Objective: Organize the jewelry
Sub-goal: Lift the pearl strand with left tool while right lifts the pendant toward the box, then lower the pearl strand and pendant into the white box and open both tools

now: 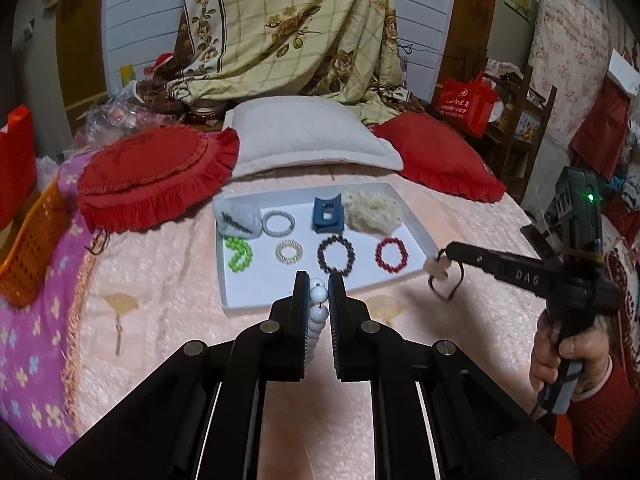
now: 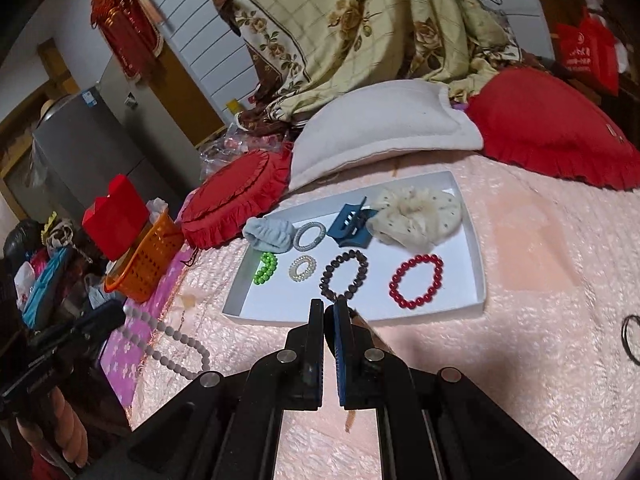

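Two grippers raised over pink quilted bed: left gripper [image 1: 319, 280] clamped on glossy white bead string [image 1: 319, 304]; right gripper [image 1: 448, 249] (stamped "DAS") pinching dark cord necklace [image 1: 444, 280], pale pendant. White tray [image 1: 240, 300] near.

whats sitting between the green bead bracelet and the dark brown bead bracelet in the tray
A small pale coiled hair tie lies between the green bead bracelet and the dark brown bead bracelet, in the front row of the white tray. Both wrist views show it.
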Available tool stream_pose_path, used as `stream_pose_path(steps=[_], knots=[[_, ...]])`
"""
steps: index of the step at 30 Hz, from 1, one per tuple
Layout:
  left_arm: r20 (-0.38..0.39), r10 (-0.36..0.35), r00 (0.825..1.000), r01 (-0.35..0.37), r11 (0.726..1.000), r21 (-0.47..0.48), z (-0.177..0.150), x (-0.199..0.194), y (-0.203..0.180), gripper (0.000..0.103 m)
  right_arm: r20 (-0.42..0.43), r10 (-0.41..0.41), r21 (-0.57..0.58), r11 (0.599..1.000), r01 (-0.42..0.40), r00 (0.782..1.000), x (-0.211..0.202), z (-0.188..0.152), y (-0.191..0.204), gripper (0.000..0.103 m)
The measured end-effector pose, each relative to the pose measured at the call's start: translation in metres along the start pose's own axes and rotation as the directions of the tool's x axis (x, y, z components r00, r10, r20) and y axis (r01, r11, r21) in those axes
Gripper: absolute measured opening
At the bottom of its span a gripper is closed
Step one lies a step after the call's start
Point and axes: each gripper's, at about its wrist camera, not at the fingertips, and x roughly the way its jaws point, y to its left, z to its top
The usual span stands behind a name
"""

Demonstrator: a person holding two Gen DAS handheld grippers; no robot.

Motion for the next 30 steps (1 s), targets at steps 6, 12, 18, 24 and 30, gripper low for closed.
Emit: stream_pose_path(steps=[6, 12, 18, 24, 30], knots=[[-0.021, 0.008, 1.0, -0.008, 1.0, -0.008, 0.028, 0.028, 0.002, 0.008, -0.005, -0.013, -0.019, 1.0, 0.013, 1.0, 0.019, 0.017, 0.011, 0.004], [-0.081, 0.06, 0.995, -0.061, 0.998, -0.011, 0.047, 0.08, 0.004, 0.008, -0.013, -0.038, -0.023, 0.999, 0.038, 0.999, 0.047, 0.034, 0.013, 0.004], [-0.155, 0.135, 0.979, -0.136, 0.991, 0.008, 0.046, 0.137, 0.012, 0.008, -0.068, -0.051, 0.01, 0.999, 0.052, 0.996, 0.089, 0.037, 0.003, 0.004], [-0.217, 0.159, 0.963, -0.168, 0.986, -0.023, 0.022, 0.175, 0.031, 0.008, -0.15, -0.051, 0.024, 0.998, 0.055, 0.987, 0.128, 0.018, -0.008, 0.004], [-0.272, 0.162, 0.948, -0.183, 0.982, -0.05, -0.01, 0.19, 0.044, 0.008, -0.204, -0.045, 0.041, 0.998, 0.055, 0.978, 0.146, 0.001, -0.016, 0.004]])
